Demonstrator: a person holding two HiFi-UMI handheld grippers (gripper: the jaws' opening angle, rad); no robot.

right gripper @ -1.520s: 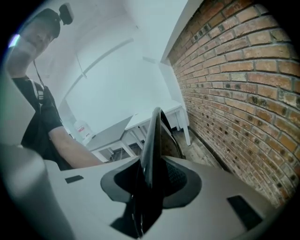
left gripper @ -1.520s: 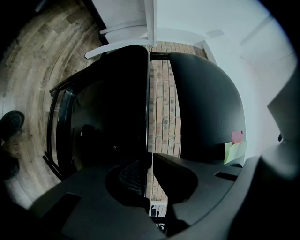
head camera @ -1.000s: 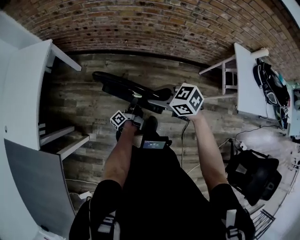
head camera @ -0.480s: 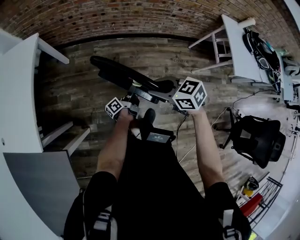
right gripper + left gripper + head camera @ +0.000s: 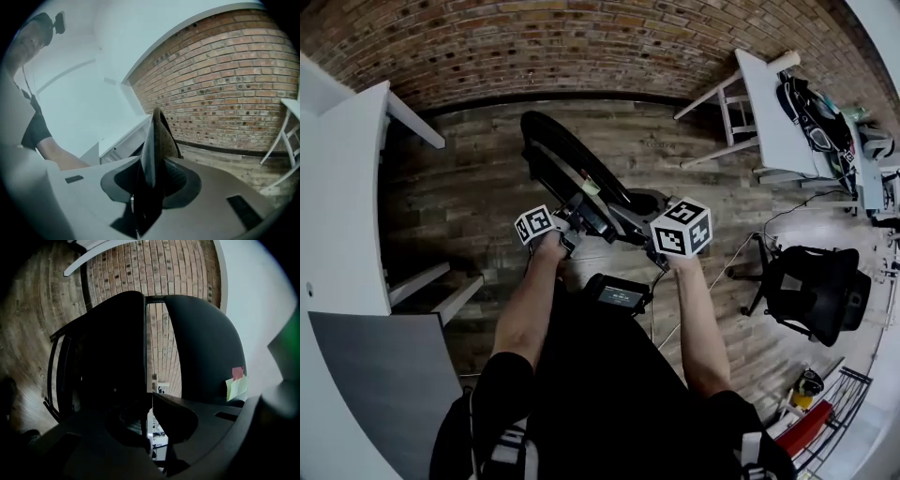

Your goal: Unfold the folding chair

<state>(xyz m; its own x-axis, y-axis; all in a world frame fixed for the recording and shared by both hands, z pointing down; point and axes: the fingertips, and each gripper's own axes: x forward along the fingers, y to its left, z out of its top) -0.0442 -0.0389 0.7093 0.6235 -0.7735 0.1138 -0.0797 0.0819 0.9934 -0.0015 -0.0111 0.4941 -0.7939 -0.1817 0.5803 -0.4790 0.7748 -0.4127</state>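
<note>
Between the jaws of the right gripper sits the folding chair edge-on, clamped; the left gripper has jaws together just beside it

A white table stands near the brick wall; a black office chair sits farther from it.

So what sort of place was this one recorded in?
Probably an indoor office or studio-type workroom. It has a bare brick wall, a wood-plank floor, a white table with gear piled on it, and a black swivel office chair.
</note>
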